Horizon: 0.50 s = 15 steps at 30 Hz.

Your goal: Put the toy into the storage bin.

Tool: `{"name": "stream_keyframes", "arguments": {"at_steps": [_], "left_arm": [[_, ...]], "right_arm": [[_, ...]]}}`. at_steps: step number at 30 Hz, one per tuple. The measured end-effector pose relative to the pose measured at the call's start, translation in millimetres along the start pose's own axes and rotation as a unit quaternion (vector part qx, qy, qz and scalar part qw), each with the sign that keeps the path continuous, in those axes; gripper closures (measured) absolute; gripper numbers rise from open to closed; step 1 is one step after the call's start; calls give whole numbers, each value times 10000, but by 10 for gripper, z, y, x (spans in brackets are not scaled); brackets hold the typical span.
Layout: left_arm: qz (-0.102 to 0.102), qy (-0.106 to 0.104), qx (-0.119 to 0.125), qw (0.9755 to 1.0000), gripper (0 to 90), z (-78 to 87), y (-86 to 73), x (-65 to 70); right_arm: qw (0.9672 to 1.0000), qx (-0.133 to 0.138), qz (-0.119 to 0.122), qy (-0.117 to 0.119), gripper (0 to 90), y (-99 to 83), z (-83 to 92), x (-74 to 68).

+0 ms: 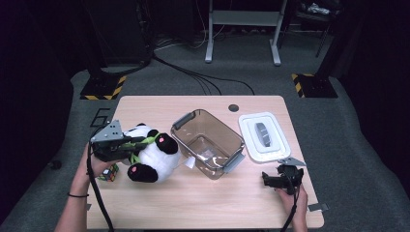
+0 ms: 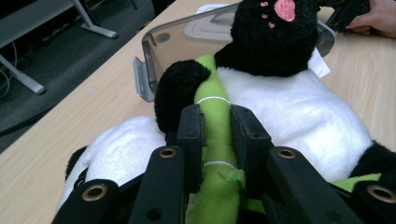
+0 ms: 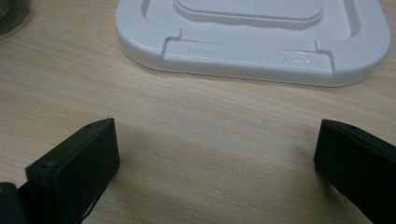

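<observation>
A: Near edge 1st. Left hand-held gripper (image 1: 126,143), what's it on?

B: Jaws clamped on the green bamboo stalk (image 2: 215,140) sewn to the panda plush (image 1: 152,153). Left gripper view: stalk runs straight out btwn the 2 jaws, its long axis in line w/ them, pads pressing both sides. Panda's at left of the tabletop (image 1: 203,203), lying on its side; can't tell if it's fully clear of the wood.

A: Right side?

B: Right hand-held gripper (image 1: 273,179) low at the near-right, jaws spread wide, nothing btwn them, bare wood under.

A: Anything by the left hand?

B: Small colour cube (image 1: 110,172), partly hidden behind the hand (image 1: 96,166).

A: Mid-table?

B: Clear bin (image 1: 208,143), open top, looks empty. Sits just right of the panda, looks close to touching. White lid (image 1: 264,137) flat beyond the right gripper, apart from the bin.

A: So the key relation?

B: Bin lies to the right of the left gripper, past the panda. Left hand is nearer & already has the load. My guess: carry rightward over the near rim, then drop. Bulky plush vs. rim, might snag.
</observation>
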<state>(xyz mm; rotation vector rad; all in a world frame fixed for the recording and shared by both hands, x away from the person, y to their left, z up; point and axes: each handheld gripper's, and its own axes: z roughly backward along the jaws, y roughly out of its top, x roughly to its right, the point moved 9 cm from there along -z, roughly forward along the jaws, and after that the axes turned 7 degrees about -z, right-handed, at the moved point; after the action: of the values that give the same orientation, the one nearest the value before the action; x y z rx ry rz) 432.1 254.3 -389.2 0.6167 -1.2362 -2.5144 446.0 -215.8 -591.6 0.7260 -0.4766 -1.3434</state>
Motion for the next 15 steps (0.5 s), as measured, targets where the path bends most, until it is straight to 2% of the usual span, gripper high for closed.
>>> {"name": "stream_keyframes", "arguments": {"at_steps": [10, 11, 15], "left_arm": [[-212, 69, 61, 9997, 753, 77, 245, -87], [-185, 79, 103, 9997, 753, 76, 278, -91], [-312, 76, 97, 9994, 753, 89, 389, -123]], "right_arm": [[10000, -1, 1, -4, 0, 0, 0, 1], [10000, 2, 1, 1, 0, 0, 0, 0], [10000, -3, 0, -4, 0, 0, 1, 1]]}}
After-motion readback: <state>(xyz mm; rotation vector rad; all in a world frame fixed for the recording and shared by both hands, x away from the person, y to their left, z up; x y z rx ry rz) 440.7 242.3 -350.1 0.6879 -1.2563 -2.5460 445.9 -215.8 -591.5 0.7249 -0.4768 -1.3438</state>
